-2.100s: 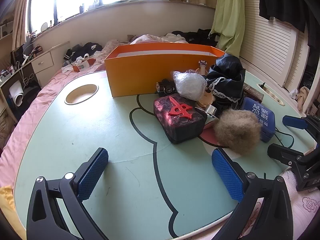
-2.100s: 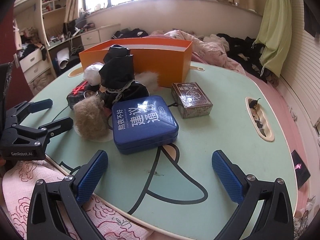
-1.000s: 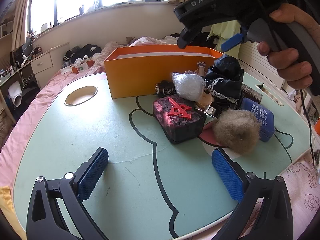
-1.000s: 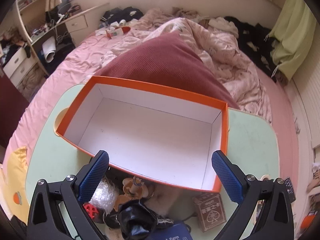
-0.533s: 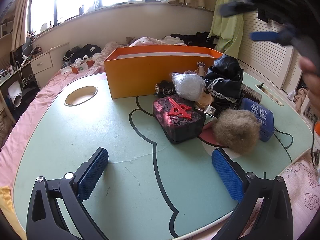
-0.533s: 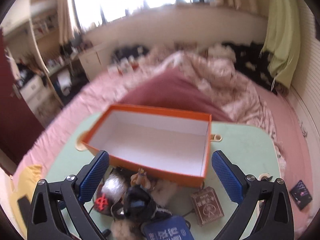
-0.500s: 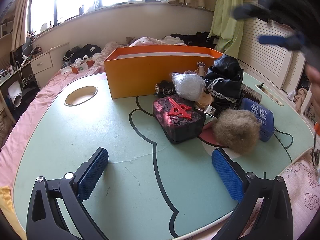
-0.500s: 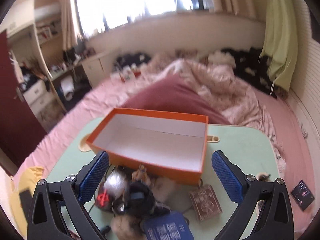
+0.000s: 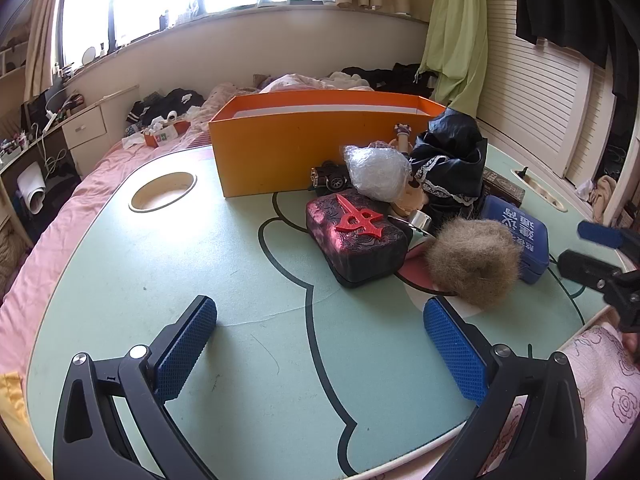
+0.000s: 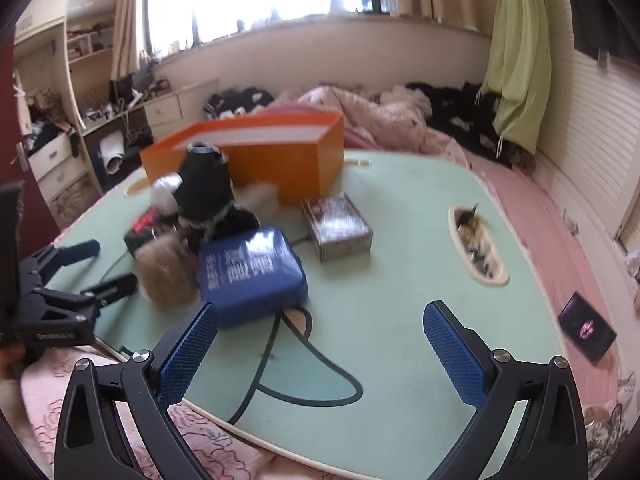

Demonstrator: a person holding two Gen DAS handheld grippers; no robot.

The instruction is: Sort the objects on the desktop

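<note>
From the left wrist, the left gripper (image 9: 320,346) hovers with ribbed blue pads spread over the smooth green table (image 9: 160,280), facing a fuzzy brown ball (image 9: 474,266), a textured black-red case (image 9: 356,236) and the rigid orange box (image 9: 320,152) toward the far edge. From the right wrist, the right gripper (image 10: 320,350), also spread and empty, has dropped from above the box to the near edge beside the glossy blue case (image 10: 252,276).

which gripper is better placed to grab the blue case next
Right, probably. The right gripper is open, and the blue case sits just ahead of its left fingertip. The left gripper, also open, faces bare table, with the furry ball between it and the case.
</note>
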